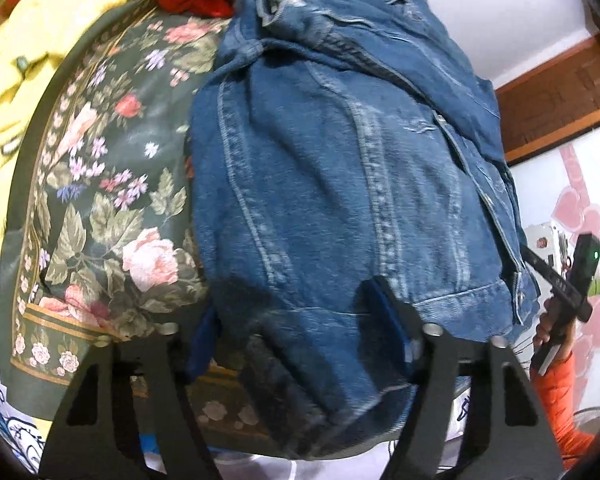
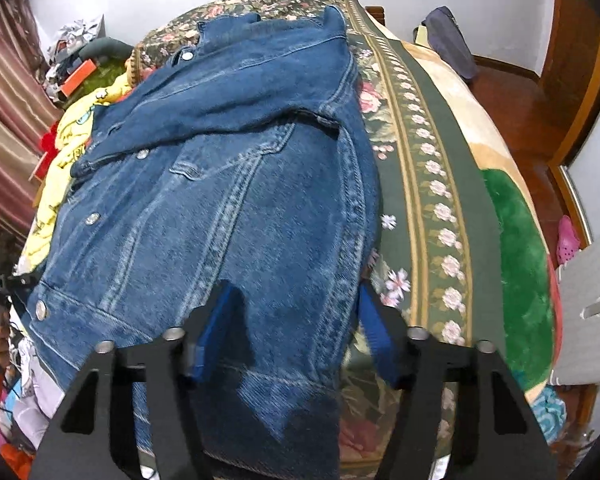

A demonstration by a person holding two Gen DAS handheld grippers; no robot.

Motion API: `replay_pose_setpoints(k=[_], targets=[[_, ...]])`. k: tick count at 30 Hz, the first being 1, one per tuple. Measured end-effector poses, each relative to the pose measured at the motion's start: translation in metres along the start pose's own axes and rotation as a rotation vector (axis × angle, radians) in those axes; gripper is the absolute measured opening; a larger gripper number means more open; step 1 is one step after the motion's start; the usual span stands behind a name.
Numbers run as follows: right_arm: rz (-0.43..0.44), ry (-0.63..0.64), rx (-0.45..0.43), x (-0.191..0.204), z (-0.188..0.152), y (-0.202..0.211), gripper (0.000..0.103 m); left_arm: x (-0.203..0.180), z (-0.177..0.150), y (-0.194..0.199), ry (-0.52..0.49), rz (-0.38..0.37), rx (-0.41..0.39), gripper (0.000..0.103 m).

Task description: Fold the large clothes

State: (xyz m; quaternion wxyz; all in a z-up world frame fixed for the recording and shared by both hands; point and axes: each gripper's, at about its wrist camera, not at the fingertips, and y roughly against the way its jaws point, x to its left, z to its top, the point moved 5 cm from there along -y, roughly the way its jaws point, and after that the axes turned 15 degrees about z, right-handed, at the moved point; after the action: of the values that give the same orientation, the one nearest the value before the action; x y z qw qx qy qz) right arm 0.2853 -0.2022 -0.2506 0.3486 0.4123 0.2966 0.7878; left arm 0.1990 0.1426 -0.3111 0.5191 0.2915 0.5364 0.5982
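a denim jacket (image 2: 236, 184) lies spread on a bed (image 2: 428, 216) with a floral cover, hem at the near edge. both tongs straddle that hem: the left tongs (image 1: 300, 336) and right tongs (image 2: 296, 332) stand part open with denim between the blue pads (image 2: 220, 328); whether they press it i cannot tell. right of the jacket the cover is bare; left of it lies yellow cloth (image 2: 72, 152).

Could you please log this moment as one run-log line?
stage: gripping hem | item: denim jacket on floral bedspread | left gripper: astride hem | right gripper: astride hem
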Motion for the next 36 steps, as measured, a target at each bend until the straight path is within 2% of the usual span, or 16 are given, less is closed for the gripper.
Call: replay_pose_setpoints(k=[1, 4, 6, 9, 13, 17, 22, 26, 32, 36], targets=[[0.004, -0.002, -0.001, 0.000, 0.002, -0.002, 0.044, -0.002, 0.002, 0.002, -0.011, 0.004, -0.010, 0.058], [0.034, -0.005, 0.002, 0.002, 0.005, -0.006, 0.021, -0.012, 0.006, 0.009, -0.028, 0.034, -0.040, 0.038], [0.046, -0.004, 0.011, 0.006, 0.009, -0.009, 0.019, -0.016, 0.012, 0.013, -0.022, 0.051, -0.056, 0.023], [0.070, 0.023, 0.009, 0.016, 0.017, -0.010, 0.014, -0.018, 0.024, 0.017, -0.012, 0.040, -0.071, 0.018], [0.079, 0.075, -0.018, 0.029, 0.030, -0.002, 0.010, -0.026, 0.043, 0.036, -0.027, 0.057, -0.151, 0.015], [0.100, 0.108, -0.066, 0.039, 0.044, 0.011, 0.009, -0.035, 0.069, 0.073, -0.026, 0.021, -0.265, 0.014], [0.094, 0.138, -0.165, 0.046, 0.078, 0.032, 0.008, -0.043, 0.111, 0.109, -0.016, 0.021, -0.393, 0.014], [0.089, 0.133, -0.226, 0.046, 0.109, 0.038, 0.008, -0.036, 0.146, 0.126, 0.035, 0.032, -0.466, 0.013], [0.067, 0.122, -0.277, 0.034, 0.159, 0.034, 0.007, -0.019, 0.210, 0.123, 0.118, 0.087, -0.517, 0.013], [0.063, 0.105, -0.284, 0.025, 0.196, 0.017, 0.007, -0.013, 0.246, 0.097, 0.133, 0.137, -0.488, 0.013]])
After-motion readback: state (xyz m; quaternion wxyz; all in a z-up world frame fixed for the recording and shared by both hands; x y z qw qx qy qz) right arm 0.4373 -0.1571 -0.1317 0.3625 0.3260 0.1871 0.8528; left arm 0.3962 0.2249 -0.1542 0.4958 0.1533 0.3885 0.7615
